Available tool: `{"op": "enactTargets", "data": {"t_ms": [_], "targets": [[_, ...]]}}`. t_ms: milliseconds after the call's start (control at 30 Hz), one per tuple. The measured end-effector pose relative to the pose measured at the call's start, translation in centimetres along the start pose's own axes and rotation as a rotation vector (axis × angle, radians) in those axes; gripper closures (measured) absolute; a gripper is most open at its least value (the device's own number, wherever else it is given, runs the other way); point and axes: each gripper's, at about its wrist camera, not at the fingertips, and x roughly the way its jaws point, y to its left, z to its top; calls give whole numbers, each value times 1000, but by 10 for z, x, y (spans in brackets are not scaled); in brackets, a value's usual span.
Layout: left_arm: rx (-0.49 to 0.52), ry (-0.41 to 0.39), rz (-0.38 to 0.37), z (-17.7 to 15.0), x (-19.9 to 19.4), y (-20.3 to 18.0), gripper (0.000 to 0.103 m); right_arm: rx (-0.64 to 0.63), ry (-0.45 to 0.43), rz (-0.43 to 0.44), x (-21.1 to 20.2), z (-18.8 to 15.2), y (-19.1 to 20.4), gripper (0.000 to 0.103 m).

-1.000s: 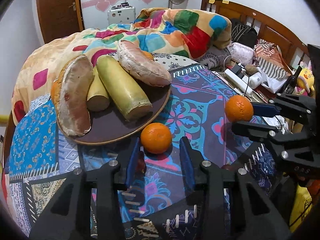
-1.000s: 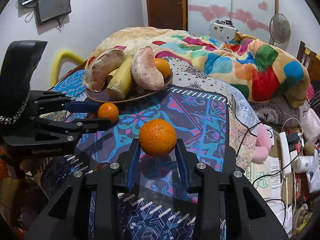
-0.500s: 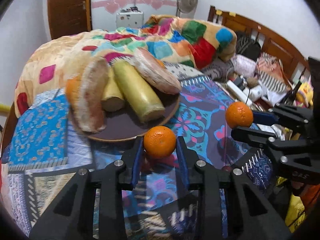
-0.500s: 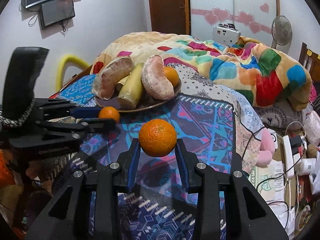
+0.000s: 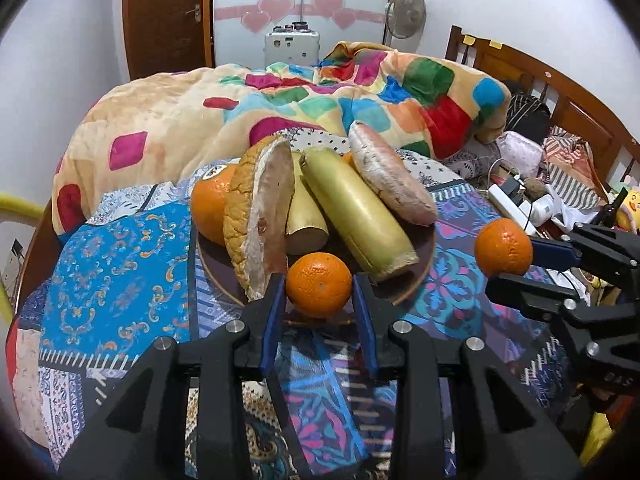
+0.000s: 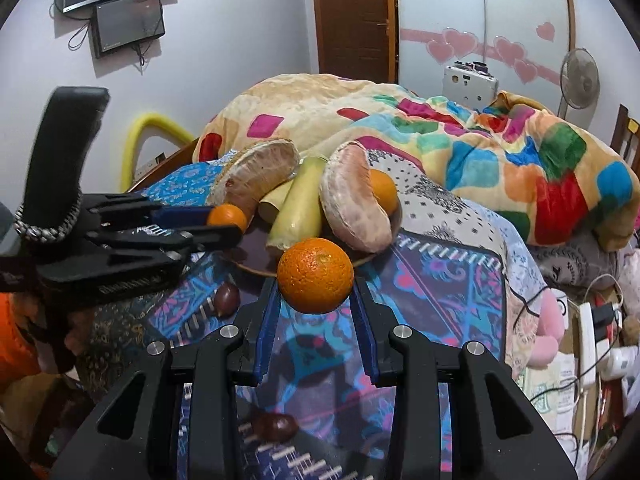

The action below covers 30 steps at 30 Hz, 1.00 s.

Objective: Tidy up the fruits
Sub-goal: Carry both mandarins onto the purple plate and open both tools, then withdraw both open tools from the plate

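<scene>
While round brown plate point(image 5: 420, 258) is crowded by two pomelo segments, two yellow-green stalks and two oranges, one small orange point(image 5: 319, 285) is clamped by left gripper point(image 5: 318, 300) at plate rim, another orange point(image 6: 315, 275) by right gripper point(image 6: 314, 304) above patterned blue cloth point(image 6: 440, 292). Two dark brown nuts point(image 6: 227, 299) lie on cloth.

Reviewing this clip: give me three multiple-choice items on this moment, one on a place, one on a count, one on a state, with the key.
1. Where does the brown plate stand?
A. on the patterned cloth
B. on the floor
C. on the fan

2. How many oranges show in the left wrist view?
A. two
B. three
C. five

3. What state are the left tongs in?
A. wide open, nothing between them
B. shut on an orange
C. out of view

Key:
1 A, the patterned cloth lies under the plate.
2 B, one orange in the left tongs, one orange in the right tongs, one orange on the plate.
3 B, both fingers press the orange's sides.
</scene>
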Motion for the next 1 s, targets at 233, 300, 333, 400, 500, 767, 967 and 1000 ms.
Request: {"op": "enactTargets", "data": {"t_ms": [233,300,333,400,500,767,967,1000], "targets": [[-52,-23,-36,-2,-9,15,63,-6,2,5,11,12,5,70],[-69,-51,-47,-2,-21,23,63,-11,2,7,15,16,8,70],[-74,-64,-44,-2,-27,26,62,-15,4,8,17,18,11,70],[-81,-89,-29,-3,-37,35,61,-23,8,14,22,22,16,70],[-89,-98,-26,-3,-45,46,61,-30,16,29,30,26,24,70],[-112,-88,-17,-15,-48,69,61,-82,45,22,50,32,47,69],[-123,-75,-25,-22,-42,73,61,-114,47,-7,52,35,53,68],[-124,-74,-27,-23,-42,74,61,-117,48,-13,52,35,54,68]]}}
